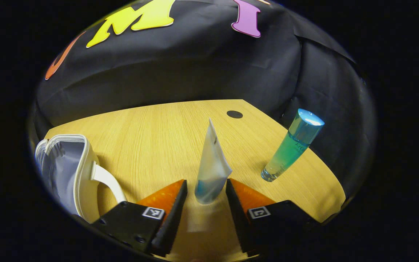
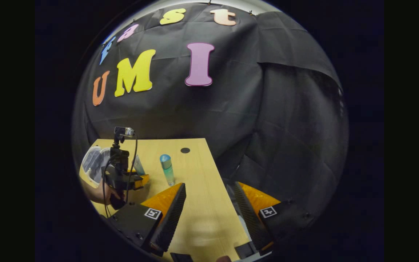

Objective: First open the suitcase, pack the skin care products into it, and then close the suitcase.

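Suitcase (image 1: pixel 69 171): white case with a pale lining, lid raised, a white handle on its near side; lies at lower left of the left gripper view. In the right gripper view it sits at the far left edge of the table, behind the other gripper (image 2: pixel 95 163).

Table (image 1: pixel 151 138): light wood top with a small dark round hole (image 1: pixel 234 114) near its far edge, upper centre of the left gripper view.

Left gripper (image 1: pixel 206 194): bottom centre of its own view, fingers spread apart, wider than the tube that stands between them; whether either finger touches the tube cannot be told. In the right gripper view it shows at centre left, held in a hand (image 2: pixel 98 193), with a cable running down it.

Tube (image 1: pixel 211 167): white squeeze tube with a bluish cap end down on the table, crimped end up, upright, centre of the left gripper view between the fingers.

Bottle (image 1: pixel 291 145): clear green-blue bottle with a blue cap, standing on the table at centre right of the left gripper view, apart from the tube; in the right gripper view it stands just right of the left gripper (image 2: pixel 167 169).

Right gripper (image 2: pixel 209 209): bottom centre of its own view, fingers wide apart, holding nothing, over the table's right edge.
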Motion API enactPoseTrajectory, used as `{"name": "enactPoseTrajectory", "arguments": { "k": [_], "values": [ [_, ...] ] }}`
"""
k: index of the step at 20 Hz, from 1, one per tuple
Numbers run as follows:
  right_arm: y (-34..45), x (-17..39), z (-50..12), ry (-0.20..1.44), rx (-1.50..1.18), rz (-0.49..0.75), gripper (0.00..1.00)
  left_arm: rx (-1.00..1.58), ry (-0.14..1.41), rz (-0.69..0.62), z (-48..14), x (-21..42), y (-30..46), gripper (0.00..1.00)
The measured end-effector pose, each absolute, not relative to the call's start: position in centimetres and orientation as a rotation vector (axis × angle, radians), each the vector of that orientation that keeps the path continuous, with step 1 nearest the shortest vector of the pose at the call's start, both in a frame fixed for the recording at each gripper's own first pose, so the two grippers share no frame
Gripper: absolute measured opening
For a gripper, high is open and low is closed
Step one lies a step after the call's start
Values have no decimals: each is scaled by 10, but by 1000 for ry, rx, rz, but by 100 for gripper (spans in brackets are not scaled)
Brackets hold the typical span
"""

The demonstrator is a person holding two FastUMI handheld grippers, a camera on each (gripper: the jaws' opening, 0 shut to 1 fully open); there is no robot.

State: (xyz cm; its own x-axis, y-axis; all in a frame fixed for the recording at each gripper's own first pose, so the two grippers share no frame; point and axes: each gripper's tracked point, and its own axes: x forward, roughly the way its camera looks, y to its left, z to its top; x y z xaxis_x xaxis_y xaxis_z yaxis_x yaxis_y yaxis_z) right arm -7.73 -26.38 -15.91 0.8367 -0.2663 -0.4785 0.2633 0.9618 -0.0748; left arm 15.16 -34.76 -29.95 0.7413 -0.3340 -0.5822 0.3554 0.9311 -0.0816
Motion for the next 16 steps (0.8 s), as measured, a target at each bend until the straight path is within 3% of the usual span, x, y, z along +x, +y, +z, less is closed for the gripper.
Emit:
{"name": "enactPoseTrajectory", "arguments": {
  "k": [3,6,10,16],
  "values": [
    [-261,-73,-160,510,-31,-251,79,44,632,-386,-299,154,-349,43],
    [-255,-57,-168,514,-18,-219,77,41,618,-408,-293,155,-348,41],
    [-229,-19,-185,497,-12,-122,80,26,555,-430,-239,141,-340,39],
    [-183,49,-251,533,87,-6,78,27,540,-357,-179,88,-293,40]
  ]
}}
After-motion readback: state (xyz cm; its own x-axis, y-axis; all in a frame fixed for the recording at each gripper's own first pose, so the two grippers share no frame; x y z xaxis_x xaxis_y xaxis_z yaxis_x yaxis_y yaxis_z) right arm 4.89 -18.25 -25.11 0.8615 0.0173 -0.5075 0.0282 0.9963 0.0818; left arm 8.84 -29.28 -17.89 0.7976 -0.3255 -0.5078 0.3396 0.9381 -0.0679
